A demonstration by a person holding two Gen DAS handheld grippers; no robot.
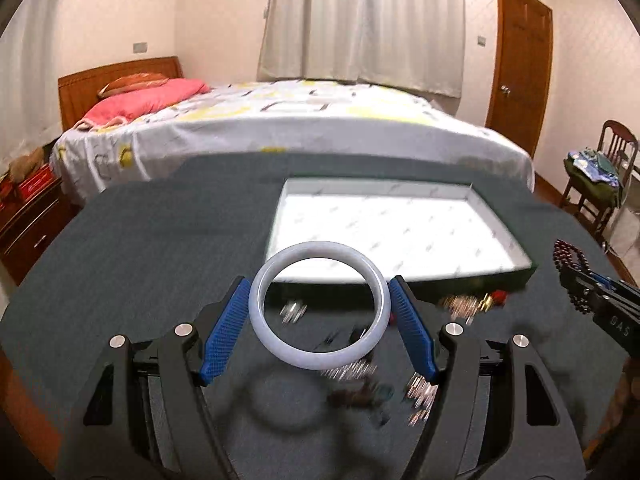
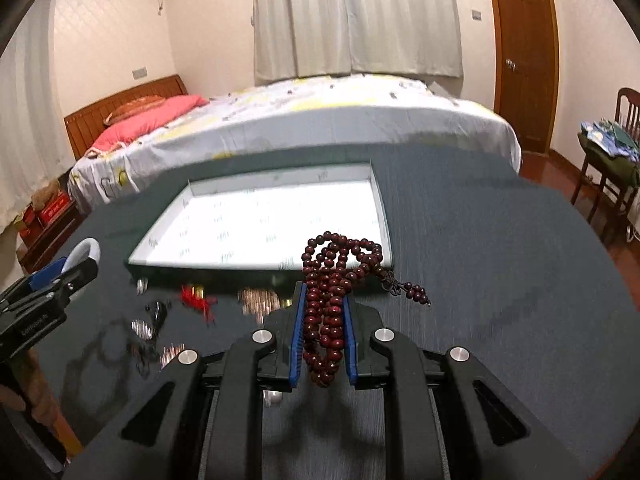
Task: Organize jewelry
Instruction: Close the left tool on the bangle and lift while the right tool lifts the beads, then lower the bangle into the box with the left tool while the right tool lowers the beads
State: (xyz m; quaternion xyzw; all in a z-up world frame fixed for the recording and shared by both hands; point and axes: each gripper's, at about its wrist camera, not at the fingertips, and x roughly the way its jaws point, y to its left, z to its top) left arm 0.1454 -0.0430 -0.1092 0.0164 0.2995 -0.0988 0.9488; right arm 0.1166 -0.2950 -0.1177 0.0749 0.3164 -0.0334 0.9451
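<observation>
A pale white bangle [image 1: 319,360] is clamped between the blue pads of my left gripper [image 1: 319,286], held above the dark table. My right gripper [image 2: 323,294] is shut on a bunched string of dark red beads [image 2: 334,280], whose loops and tassel stick out past the fingertips. A shallow white-lined tray [image 1: 390,194] [image 2: 378,216] lies on the table just beyond both grippers. Small jewelry pieces [image 1: 464,304] [image 2: 196,296] lie scattered, blurred, in front of the tray. Each gripper shows at the edge of the other's view: the right gripper [image 1: 570,270] with beads, the left gripper [image 2: 82,266] with the bangle.
The table is covered with dark green-grey cloth [image 1: 140,240]. Beyond it stands a bed [image 1: 280,120] with a pink pillow. A wooden chair [image 2: 616,168] piled with clothes stands at the right, near a wooden door [image 2: 524,52]. A person's hand [image 2: 24,396] holds the left gripper's handle.
</observation>
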